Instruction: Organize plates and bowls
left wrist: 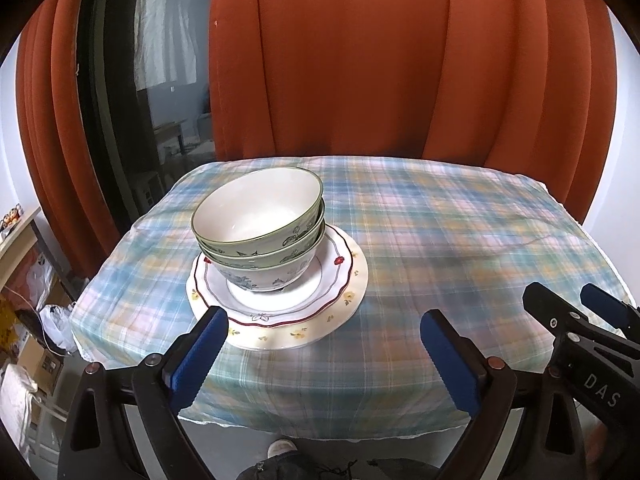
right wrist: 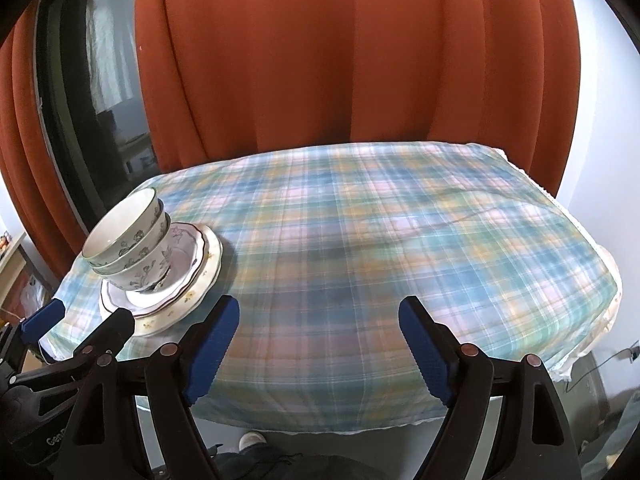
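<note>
Rust-orange curtains hang behind a table under a plaid cloth of blue, green and pink, most of it bare. Toward the table's left side sits the stack: plates nested with a cream flower-rimmed one lowest and a red-edged scalloped one on it, and three bowls nested on top, the upper two green, the lowest pale with blue flowers. The bowls sit off-centre on the plates and lean a little, so by my reading the sorting looks close to done, yet the pile is the weak point: a knock to the top rim could slide the nested bowls off, and a tug on the loose cloth could carry the whole stack toward the near-left edge. The left gripper stands wide apart, empty, one blue pad just in front of the lowest plate's rim, so an advance from here could catch it. The right gripper is likewise spread and empty, over bare cloth, well clear of the dishes.
</note>
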### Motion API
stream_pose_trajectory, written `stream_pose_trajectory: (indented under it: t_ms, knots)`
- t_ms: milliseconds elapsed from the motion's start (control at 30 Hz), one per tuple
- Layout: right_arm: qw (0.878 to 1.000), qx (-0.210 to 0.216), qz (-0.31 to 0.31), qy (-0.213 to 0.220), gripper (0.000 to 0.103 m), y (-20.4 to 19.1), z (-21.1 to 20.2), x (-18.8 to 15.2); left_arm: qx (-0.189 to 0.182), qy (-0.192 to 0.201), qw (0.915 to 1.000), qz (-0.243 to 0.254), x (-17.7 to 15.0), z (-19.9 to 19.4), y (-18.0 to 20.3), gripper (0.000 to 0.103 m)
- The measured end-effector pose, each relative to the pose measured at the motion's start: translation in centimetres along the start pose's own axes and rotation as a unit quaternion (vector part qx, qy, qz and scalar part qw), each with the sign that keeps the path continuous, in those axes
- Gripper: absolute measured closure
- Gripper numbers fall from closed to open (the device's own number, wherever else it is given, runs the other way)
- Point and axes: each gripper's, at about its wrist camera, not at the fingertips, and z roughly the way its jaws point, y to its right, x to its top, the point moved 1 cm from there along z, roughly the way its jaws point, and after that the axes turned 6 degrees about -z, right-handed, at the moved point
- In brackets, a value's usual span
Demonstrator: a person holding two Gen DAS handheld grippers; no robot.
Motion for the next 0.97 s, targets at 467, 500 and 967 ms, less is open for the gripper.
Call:
stream_pose_trajectory:
  t_ms: [467, 500, 967]
  knots:
    - [1.0, -0.002, 0.0, -0.002, 0.018, 0.12, -0.11, -0.1, 0.002, 0.001, 1.0, -0.002, -0.2, -0.21, -0.02, 0.003]
    - [1.0, -0.003, 0.0, -0.002, 0.018, 0.11, -0.12, -0.09, 0.001, 0.001, 1.0, -0.002, -0.26, -0.26, 0.02, 0.002]
    - [1.0, -0.005, 0.002, -0.003, 0.018, 0.52, -0.47, -0.69, -0.003, -0.003, 1.0, -0.003, -0.53, -0.35, 0.74, 0.002]
